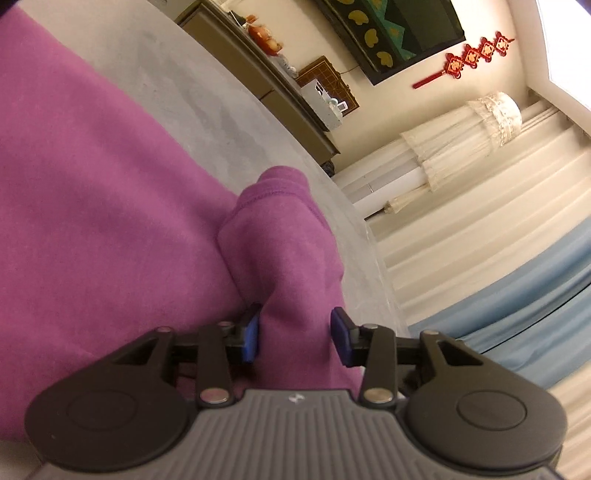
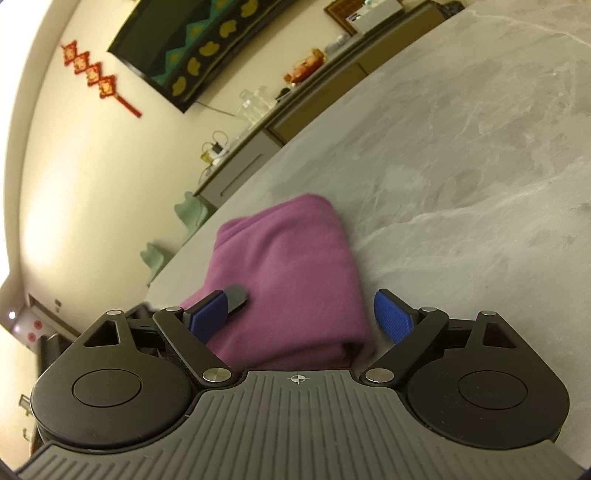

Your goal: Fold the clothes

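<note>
A purple fleece garment (image 1: 92, 192) lies on the grey marble table (image 1: 192, 99). In the left wrist view a raised fold of it (image 1: 280, 236) runs forward between the blue pads of my left gripper (image 1: 295, 332), which is open and straddles the fold. In the right wrist view a folded end of the purple garment (image 2: 291, 273) lies between the wide-open pads of my right gripper (image 2: 299, 314). The jaws stand apart from the cloth on the right side. A dark tab (image 2: 236, 295) shows by the left pad.
The marble table (image 2: 461, 155) stretches far to the right. Behind its far edge stand a low sideboard (image 2: 314, 96) with small items, green chair backs (image 2: 192, 210), a wall picture (image 1: 391, 33), and cream and blue curtains (image 1: 480, 221).
</note>
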Available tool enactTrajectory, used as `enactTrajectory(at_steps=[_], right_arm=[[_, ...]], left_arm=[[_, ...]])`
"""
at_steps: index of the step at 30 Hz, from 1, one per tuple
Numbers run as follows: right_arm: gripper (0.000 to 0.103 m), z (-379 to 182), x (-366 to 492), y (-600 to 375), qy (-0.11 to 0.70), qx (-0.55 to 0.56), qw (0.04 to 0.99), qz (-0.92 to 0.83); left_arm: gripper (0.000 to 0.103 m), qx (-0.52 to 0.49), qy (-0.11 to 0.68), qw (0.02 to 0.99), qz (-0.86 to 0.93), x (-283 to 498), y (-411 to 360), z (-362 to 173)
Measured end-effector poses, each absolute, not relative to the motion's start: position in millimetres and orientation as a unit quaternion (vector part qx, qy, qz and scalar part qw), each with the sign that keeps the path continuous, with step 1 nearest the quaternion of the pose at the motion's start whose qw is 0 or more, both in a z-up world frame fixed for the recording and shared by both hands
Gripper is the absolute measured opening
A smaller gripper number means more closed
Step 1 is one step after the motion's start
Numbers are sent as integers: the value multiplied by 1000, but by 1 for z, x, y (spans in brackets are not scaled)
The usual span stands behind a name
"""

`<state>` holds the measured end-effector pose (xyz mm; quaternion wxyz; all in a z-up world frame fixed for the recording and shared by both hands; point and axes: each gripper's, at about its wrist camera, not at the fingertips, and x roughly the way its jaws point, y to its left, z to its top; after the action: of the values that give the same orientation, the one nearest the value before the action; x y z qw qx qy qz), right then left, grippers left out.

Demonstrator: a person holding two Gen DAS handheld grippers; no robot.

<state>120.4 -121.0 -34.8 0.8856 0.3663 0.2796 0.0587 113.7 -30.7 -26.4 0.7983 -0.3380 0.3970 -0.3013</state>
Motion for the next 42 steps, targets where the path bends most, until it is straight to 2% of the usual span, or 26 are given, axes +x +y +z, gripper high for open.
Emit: enactTrajectory(at_steps=[3, 4, 5, 7, 10, 11, 14, 16, 21, 23, 24, 27, 28, 30, 32, 34, 37, 39, 41, 42], right_arm=[[87, -35, 120, -120, 280, 356, 890, 57], [82, -34, 120, -118, 281, 347, 893, 54], [70, -33, 120, -116, 284, 336, 897, 50], [57, -33, 122, -111, 291, 304, 906, 42], [43, -29, 122, -103, 289, 268, 918, 36], [36, -26, 120, -100, 284, 251, 925, 36], [29, -15, 114, -80, 261, 171, 949, 35], [28, -8, 109, -63, 244, 103, 964, 32], [27, -3, 92, -17, 190, -44, 980, 40], [25, -4, 87, -7, 179, -70, 980, 43], [25, -4, 85, -5, 176, -76, 980, 46], [26, -2, 82, -10, 167, -49, 982, 67], [29, 0, 80, -12, 161, -40, 983, 78], [39, 3, 73, -10, 142, -26, 983, 110], [56, 7, 65, -5, 124, -12, 982, 145], [64, 11, 58, 0, 109, 2, 978, 179], [65, 9, 58, 9, 120, 24, 971, 207], [64, 2, 65, 18, 143, 24, 967, 211], [60, -3, 74, 28, 174, 14, 963, 206], [58, -4, 79, 32, 189, 9, 961, 203]], left_arm=[[39, -307, 396, 818, -282, 108, -27, -16], [45, -291, 395, 828, -272, 105, -25, -10], [48, -264, 393, 842, -258, 101, -24, -1], [60, -187, 383, 877, -220, 90, -27, 23], [67, -80, 350, 918, -171, 78, -39, 60], [68, -63, 342, 921, -173, 77, -46, 70], [70, -47, 359, 906, -221, 85, -70, 88], [74, -40, 381, 885, -263, 91, -88, 92], [74, 15, 441, 848, -292, 111, -133, 76], [62, 21, 451, 845, -286, 114, -132, 72], [41, 8, 457, 845, -277, 116, -125, 72], [29, -30, 463, 839, -284, 127, -95, 71], [27, -39, 460, 839, -287, 128, -86, 74], [26, -52, 446, 844, -292, 127, -64, 82], [25, -73, 429, 853, -286, 121, -28, 94], [25, -108, 412, 866, -262, 122, 15, 100], [25, -127, 401, 888, -183, 121, 82, 93], [27, -128, 424, 885, -148, 125, 108, 73], [33, -137, 438, 877, -143, 126, 117, 57], [40, -136, 439, 876, -148, 126, 117, 51]])
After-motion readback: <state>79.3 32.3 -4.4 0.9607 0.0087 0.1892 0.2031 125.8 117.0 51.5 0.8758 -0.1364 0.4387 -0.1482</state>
